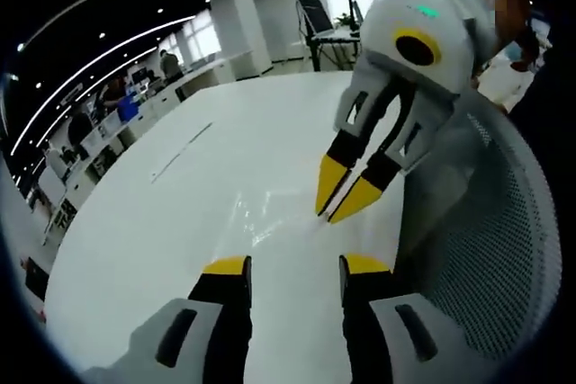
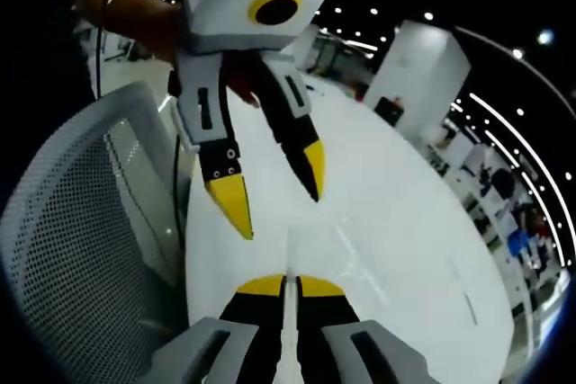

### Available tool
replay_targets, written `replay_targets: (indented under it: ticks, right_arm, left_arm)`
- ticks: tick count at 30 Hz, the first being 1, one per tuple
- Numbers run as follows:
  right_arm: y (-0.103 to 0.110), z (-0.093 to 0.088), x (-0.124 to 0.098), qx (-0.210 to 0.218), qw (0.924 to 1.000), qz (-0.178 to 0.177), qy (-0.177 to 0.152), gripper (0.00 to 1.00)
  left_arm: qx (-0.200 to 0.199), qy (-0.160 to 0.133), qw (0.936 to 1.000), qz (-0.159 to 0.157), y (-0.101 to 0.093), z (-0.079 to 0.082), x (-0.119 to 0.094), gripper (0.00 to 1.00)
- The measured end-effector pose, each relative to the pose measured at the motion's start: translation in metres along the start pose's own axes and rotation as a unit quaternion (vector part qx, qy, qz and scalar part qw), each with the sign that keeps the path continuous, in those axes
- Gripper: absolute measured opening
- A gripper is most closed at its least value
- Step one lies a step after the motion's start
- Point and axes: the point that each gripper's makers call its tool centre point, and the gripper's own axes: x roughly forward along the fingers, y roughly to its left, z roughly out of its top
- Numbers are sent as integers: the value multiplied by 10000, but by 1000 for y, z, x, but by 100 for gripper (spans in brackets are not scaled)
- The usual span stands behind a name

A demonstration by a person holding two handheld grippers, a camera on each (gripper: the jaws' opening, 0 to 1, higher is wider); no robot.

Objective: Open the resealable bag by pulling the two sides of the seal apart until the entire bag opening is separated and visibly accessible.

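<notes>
**Grippers square off over a near-invisible bag**

We see two hand-held grippers meeting over a glossy white table (image 1: 180, 222) in a bright open office, with a grey mesh chair (image 1: 504, 249) close beside the table edge.

In the left gripper view, the left gripper (image 1: 293, 267) sits low in the foreground with its yellow-tipped jaws standing apart and nothing between them. Across from it, the right gripper (image 1: 346, 193) comes down at a slant, its two yellow tips drawn nearly together just above the tabletop.

In the right gripper view, the right gripper's jaws are closed on a thin, pale edge that runs up between them. We take this to be the lip of the clear resealable bag (image 2: 287, 312), though the film is so transparent that its outline is hard to trace; faint glints on the table just ahead suggest the rest of it lies flat there. The left gripper hangs opposite with its jaws spread, tips angled down toward that same spot.

We judge the arrangement deliberate: one side of the seal is pinned so the other gripper can take the facing side and pull against it. The seal appears not yet parted.
</notes>
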Motion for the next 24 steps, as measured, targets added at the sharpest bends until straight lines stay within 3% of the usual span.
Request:
replay_targets:
  ticks: [6, 10, 19, 24]
  right_arm:
    - [8, 4, 2, -231, 9997, 105, 35, 0]
    - [13, 6, 2, -300, 9994, 166, 27, 0]
    - [17, 8, 4, -280, 9994, 222, 18, 0]
    - [18, 7, 5, -376, 9990, 216, 62, 0]
  left_arm:
    - [559, 80, 9984, -58, -1, 1, 3, 30]
    - [636, 52, 9978, -166, -3, 2, 6, 20]
    - [1268, 256, 9904, -483, -18, 0, 11, 13]
    - [1321, 283, 9894, -523, -20, 0, 12, 8]
